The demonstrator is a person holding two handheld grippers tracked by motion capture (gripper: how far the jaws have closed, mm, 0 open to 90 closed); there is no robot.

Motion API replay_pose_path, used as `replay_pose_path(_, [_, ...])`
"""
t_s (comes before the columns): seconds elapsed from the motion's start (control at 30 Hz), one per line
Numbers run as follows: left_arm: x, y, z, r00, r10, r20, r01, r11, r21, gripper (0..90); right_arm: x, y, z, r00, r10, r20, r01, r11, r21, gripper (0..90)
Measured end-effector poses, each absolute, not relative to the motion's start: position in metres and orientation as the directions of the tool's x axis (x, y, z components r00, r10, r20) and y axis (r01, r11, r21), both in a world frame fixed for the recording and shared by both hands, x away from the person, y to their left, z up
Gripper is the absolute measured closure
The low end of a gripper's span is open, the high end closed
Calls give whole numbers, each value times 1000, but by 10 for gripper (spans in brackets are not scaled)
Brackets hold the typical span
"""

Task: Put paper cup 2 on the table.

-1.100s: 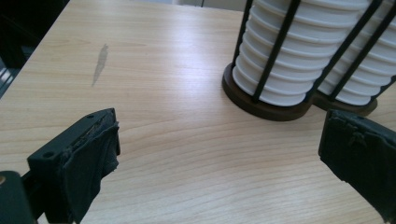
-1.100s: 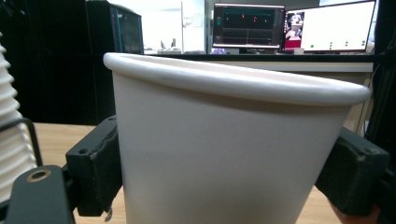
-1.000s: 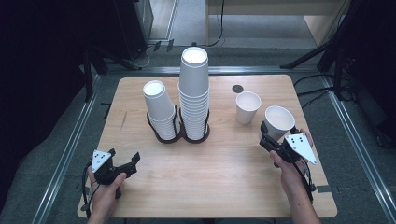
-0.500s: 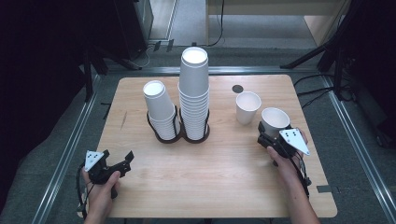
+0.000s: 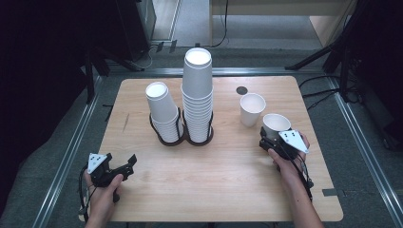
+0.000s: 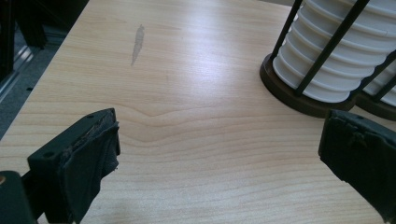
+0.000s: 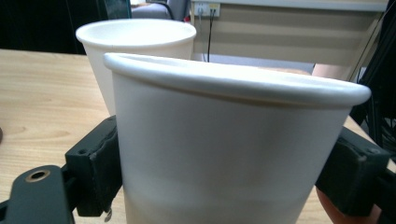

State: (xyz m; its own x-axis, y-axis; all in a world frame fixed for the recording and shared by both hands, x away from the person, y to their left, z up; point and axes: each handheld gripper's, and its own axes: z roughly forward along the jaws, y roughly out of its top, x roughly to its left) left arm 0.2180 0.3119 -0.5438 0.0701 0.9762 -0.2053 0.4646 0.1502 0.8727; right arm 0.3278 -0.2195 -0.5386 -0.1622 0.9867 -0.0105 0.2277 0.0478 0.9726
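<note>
High view: pale wood-grain table [image 5: 223,190] with rounded corners fills the middle of the frame, standing on grey floor with metal rails along both sides; dark equipment and cables at the upper edge. A small dark disc [image 5: 242,90] lies on the tabletop right of centre, and a faint grey smear [image 5: 126,122] marks its left part. At centre, a dark wire cup holder [image 5: 183,137] with two round bases holds a tall stack of white paper cups [image 5: 197,95] and a shorter stack [image 5: 163,111] beside it, ribbed with rolled rims.

A single upright paper cup [image 5: 251,109] stands right of the stacks. Just lower right of it, the right gripper [image 5: 272,137] is clenched on a second paper cup [image 5: 276,126], smooth and tapered, its padded black jaws pressing both sides of the wall.

Lower left of the frame: left gripper [image 5: 124,164] with jaws spread wide, nothing between them.
</note>
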Motion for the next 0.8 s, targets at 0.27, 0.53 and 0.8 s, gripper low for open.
replay_pose_path(0.27, [219, 312, -546, 66, 978, -200, 472, 146, 869, 0, 327, -215, -538, -145, 989, -19, 237, 53, 970, 134])
replay_pose_path(0.53, [219, 313, -546, 62, 978, -200, 473, 147, 868, 0, 322, -213, -538, -135, 990, -34, 242, 66, 968, 130])
replay_pose_path(0.8, [219, 312, -546, 62, 978, -198, 473, 146, 869, 0, 315, -209, -536, -117, 992, -55, 280, 86, 956, 127])
